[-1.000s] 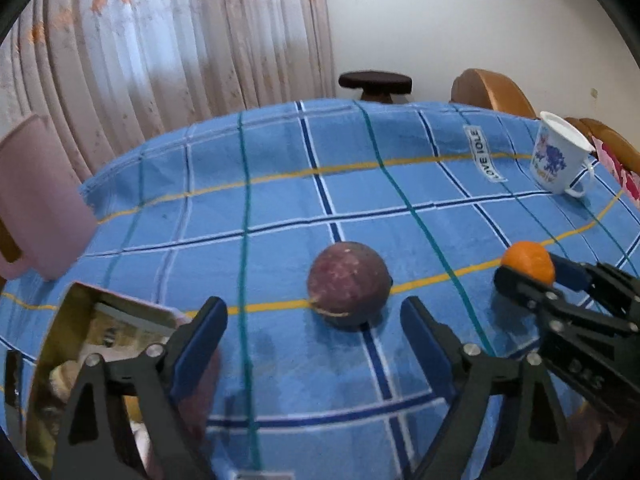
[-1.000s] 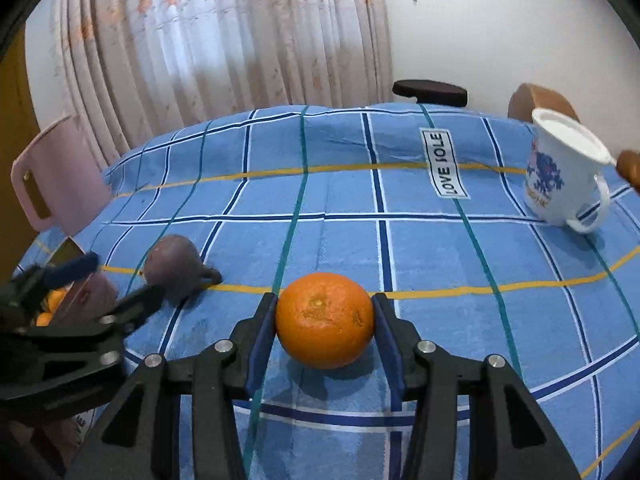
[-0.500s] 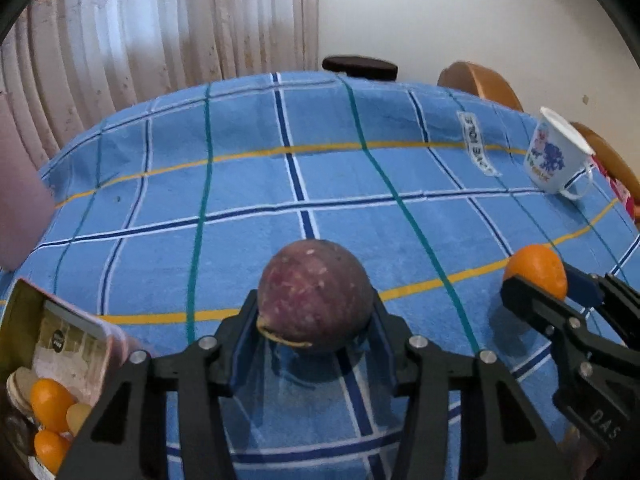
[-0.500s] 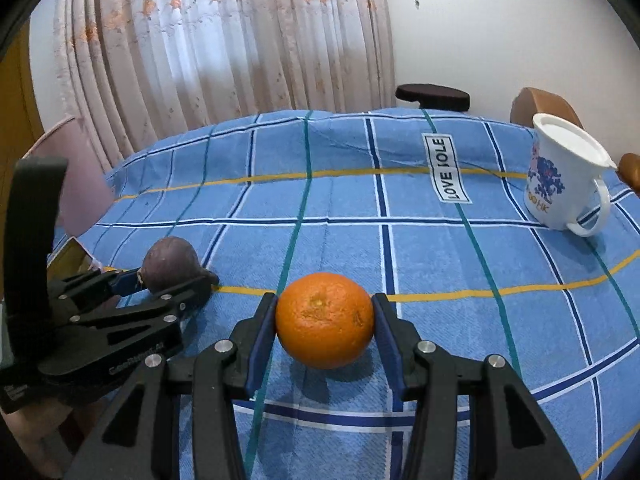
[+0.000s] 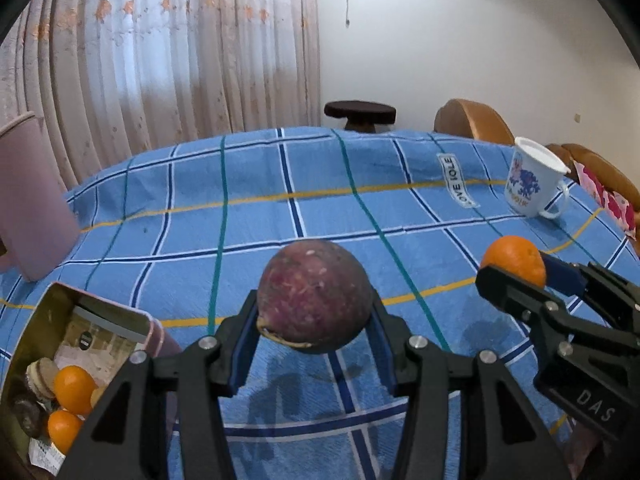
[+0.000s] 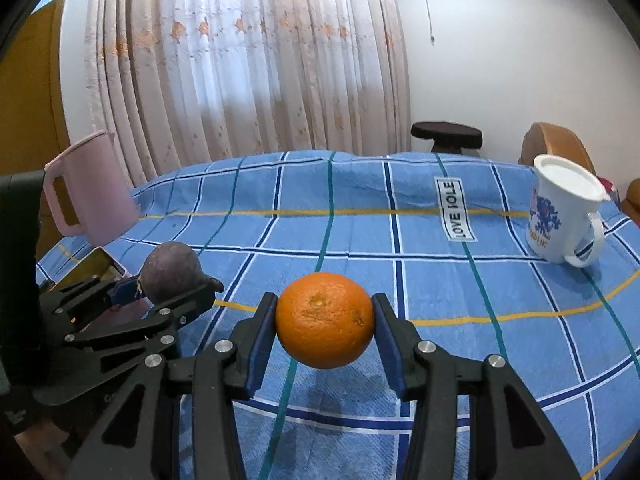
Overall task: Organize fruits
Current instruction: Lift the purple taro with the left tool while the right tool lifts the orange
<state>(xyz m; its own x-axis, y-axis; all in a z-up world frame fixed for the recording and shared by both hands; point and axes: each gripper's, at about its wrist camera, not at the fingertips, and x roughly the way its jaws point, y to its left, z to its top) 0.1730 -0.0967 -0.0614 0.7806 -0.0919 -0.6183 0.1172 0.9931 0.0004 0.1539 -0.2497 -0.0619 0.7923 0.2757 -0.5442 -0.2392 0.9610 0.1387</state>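
My left gripper (image 5: 314,312) is shut on a round dark purple fruit (image 5: 314,294) and holds it above the blue checked tablecloth (image 5: 280,208). My right gripper (image 6: 325,322) is shut on an orange (image 6: 325,320), also lifted off the cloth. In the left wrist view the orange (image 5: 514,258) and the right gripper (image 5: 520,276) show at the right. In the right wrist view the purple fruit (image 6: 170,266) and the left gripper (image 6: 160,280) show at the left. A gold tin (image 5: 44,344) at the lower left holds small oranges (image 5: 72,390) and biscuits.
A pink jug (image 6: 90,192) stands at the table's left edge. A white mug with a blue print (image 6: 564,216) stands at the right. A dark stool (image 5: 360,114) and brown chairs (image 5: 472,122) are behind the table, by the curtain.
My left gripper closed on the purple fruit and lifted it off the cloth. My right gripper, holding the orange throughout, has risen with it.
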